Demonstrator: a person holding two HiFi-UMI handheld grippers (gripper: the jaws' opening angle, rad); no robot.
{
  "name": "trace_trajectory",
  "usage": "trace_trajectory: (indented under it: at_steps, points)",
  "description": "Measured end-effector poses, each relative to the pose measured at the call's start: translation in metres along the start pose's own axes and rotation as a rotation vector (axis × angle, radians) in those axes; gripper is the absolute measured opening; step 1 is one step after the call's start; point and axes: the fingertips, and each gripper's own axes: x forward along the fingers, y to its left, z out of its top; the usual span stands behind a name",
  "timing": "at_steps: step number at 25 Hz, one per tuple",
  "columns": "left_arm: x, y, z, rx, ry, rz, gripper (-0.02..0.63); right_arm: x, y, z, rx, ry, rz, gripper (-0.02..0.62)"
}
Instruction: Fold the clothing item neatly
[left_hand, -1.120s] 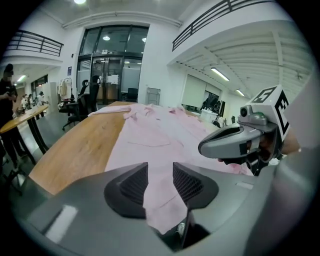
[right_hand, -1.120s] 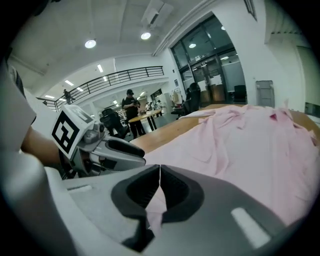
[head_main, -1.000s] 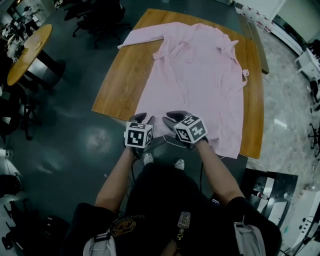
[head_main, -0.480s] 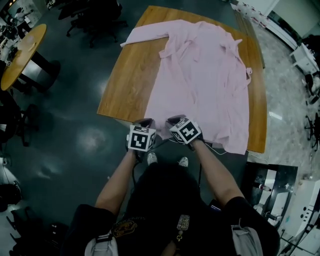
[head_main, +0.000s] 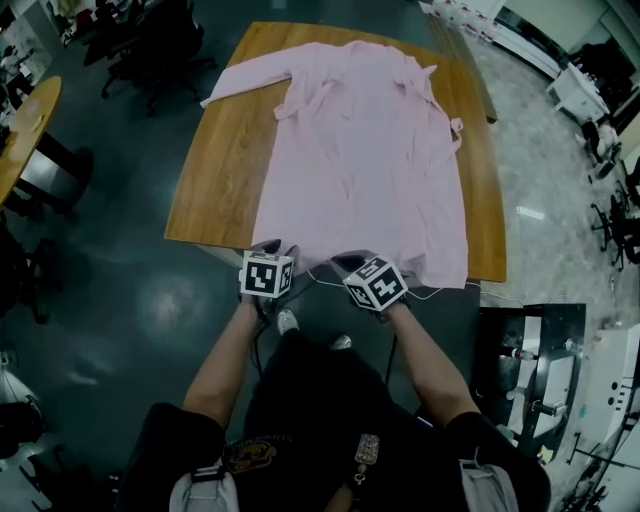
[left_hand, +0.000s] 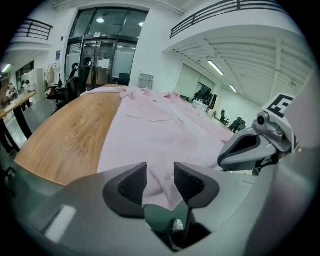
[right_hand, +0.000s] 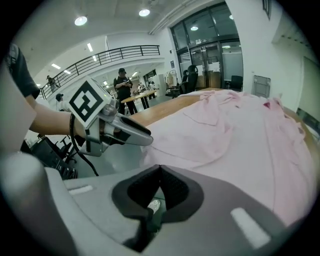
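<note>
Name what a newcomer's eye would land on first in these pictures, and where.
A pink garment lies spread over the middle and right of a wooden table, one sleeve stretched to its left edge. At the near hem, under marker cubes, the left gripper has just opened its fingers, cloth between them, and the right gripper has just closed its own at the cloth's edge.

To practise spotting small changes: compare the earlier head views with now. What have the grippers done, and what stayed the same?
The right gripper has drawn back toward the near edge of the wooden table and just closed its jaws; whether cloth is pinched is unclear. The left gripper has just been opening, with the hem of the pink garment between its jaws. The garment stays spread flat on the table.
</note>
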Motion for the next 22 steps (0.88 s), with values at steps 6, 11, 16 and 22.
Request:
trace_trajectory:
  at_steps: [6,11,16,22]
  points:
    - [0.019,-0.025,-0.007,0.009,0.037,0.088,0.142,-0.046,-0.017,-0.031,0.045,-0.044,-0.051,0.003]
    - [0.014,-0.072,0.005,0.079,-0.041,0.039,0.067,-0.076,-0.039,-0.057,0.085,-0.062,-0.1,0.003]
    - [0.017,-0.133,-0.009,0.25,-0.038,-0.027,0.071,-0.095,-0.048,-0.079,0.115,-0.071,-0.124,0.003]
    - [0.039,-0.173,-0.043,0.347,0.059,-0.084,0.074,-0.114,-0.062,-0.101,0.142,-0.089,-0.173,0.003]
